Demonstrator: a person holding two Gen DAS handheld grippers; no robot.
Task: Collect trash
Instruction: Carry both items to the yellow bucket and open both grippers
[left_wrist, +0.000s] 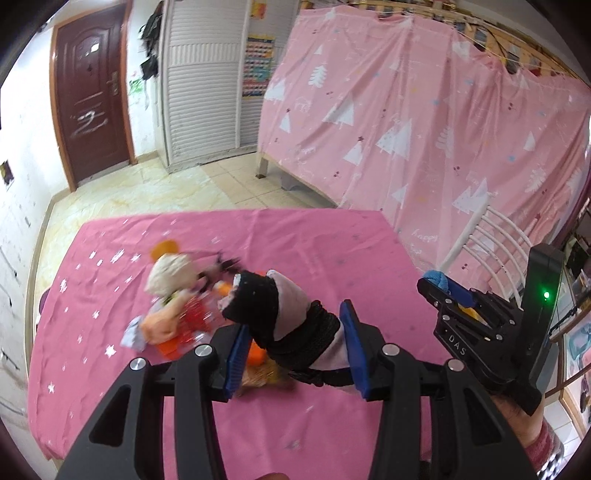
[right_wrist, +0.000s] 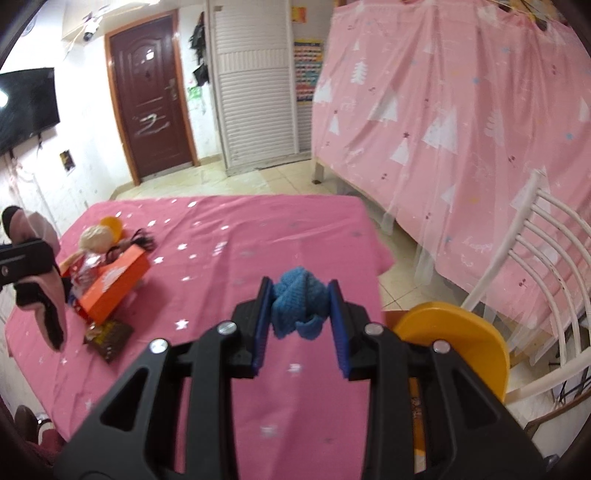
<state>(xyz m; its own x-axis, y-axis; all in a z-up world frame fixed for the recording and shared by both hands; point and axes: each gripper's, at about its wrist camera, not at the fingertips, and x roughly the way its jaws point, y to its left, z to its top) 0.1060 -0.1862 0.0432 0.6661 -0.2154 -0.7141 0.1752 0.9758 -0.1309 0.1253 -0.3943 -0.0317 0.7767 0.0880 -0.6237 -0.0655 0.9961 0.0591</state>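
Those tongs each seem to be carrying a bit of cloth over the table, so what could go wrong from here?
The black and pink cloth in the left tongs hangs loose below the grip, so its dangling end could snag the orange box or slip free. The right tongs pinch the blue knitted bundle only near their tips, so it might drop onto the pink tablecloth.

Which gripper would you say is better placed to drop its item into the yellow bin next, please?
Right, probably. The right gripper, shut on the blue knitted bundle, hangs near the table edge beside the yellow bin. The left gripper, holding the black-and-pink cloth, is over the pile farther away.
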